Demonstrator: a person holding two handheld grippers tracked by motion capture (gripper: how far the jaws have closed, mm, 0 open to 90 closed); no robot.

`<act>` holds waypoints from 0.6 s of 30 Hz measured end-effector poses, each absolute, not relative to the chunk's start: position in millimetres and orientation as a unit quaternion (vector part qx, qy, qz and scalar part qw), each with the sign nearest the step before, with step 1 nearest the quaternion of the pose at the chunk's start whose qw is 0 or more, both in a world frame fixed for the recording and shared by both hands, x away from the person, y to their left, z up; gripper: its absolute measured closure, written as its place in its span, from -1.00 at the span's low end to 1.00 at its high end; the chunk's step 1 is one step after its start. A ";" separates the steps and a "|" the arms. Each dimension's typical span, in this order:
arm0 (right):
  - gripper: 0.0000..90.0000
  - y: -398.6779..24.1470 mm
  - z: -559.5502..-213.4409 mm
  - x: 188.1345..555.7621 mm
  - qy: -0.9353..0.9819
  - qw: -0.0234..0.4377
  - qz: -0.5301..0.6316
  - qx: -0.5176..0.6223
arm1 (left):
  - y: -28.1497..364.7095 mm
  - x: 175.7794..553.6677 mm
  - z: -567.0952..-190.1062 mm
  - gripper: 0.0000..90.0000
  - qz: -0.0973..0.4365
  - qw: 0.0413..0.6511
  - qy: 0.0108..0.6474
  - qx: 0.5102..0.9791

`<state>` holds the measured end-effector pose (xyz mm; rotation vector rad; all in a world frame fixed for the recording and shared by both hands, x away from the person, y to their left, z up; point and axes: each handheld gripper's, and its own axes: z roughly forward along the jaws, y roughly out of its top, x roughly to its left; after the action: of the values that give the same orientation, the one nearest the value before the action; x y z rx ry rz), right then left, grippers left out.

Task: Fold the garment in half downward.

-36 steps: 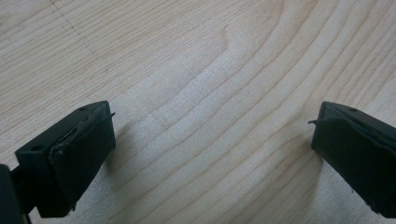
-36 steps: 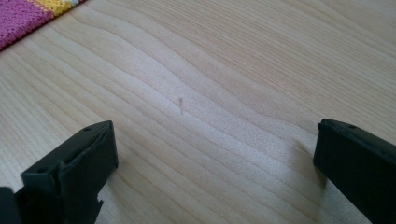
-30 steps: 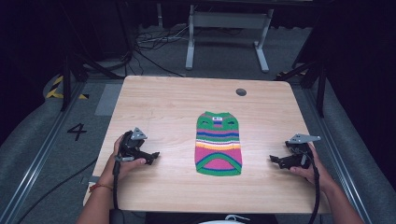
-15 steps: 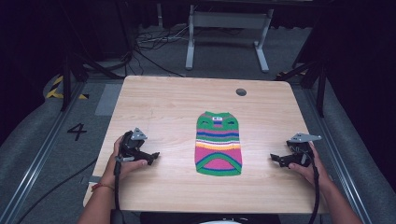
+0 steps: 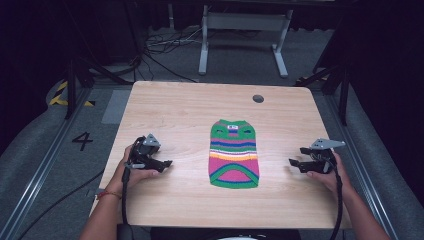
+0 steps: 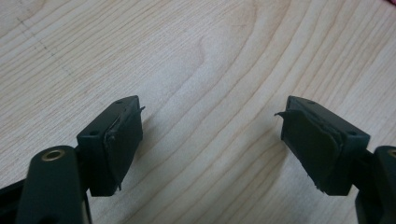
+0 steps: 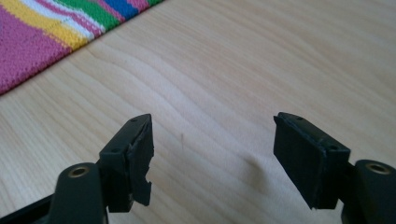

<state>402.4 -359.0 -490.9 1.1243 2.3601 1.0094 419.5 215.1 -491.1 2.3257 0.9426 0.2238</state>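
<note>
While the striped knitted sweater lies flat mid-table between your hands, your left gripper and right gripper have just been closing, jaws apart over bare wood, holding nothing.

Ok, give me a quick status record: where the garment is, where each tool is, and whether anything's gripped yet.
garment: striped knit top, flat near the middle of the table, green collar end away from the person
left tool: resting on bare wood left of the top, jaws apart, just been closing, nothing between them
right tool: right of the top, jaws apart, just been closing, nothing between them
contact: neither tool touches the top
</note>
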 end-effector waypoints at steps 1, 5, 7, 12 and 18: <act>-0.37 -357.0 -488.6 404.0 0.830 0.166 0.355 0.398 | 212.9 420.9 -489.4 -0.46 0.091 0.304 0.352 0.881; -0.29 -347.6 -481.1 409.6 0.836 0.168 0.354 0.385 | 202.3 429.2 -483.5 -0.45 0.097 0.306 0.342 0.883; -0.25 -345.1 -479.3 412.5 0.836 0.170 0.354 0.384 | 198.1 432.9 -482.3 -0.42 0.098 0.305 0.336 0.886; -0.12 -321.1 -465.7 438.5 0.841 0.168 0.361 0.367 | 164.2 456.9 -475.0 -0.34 0.101 0.317 0.311 0.891; -0.06 -302.4 -464.1 459.4 0.847 0.171 0.359 0.354 | 137.1 475.9 -475.6 -0.30 0.105 0.338 0.294 0.888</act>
<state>459.4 -302.4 -464.1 1.0060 2.4041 1.0187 475.9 137.1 -475.6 2.3140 0.7659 0.2737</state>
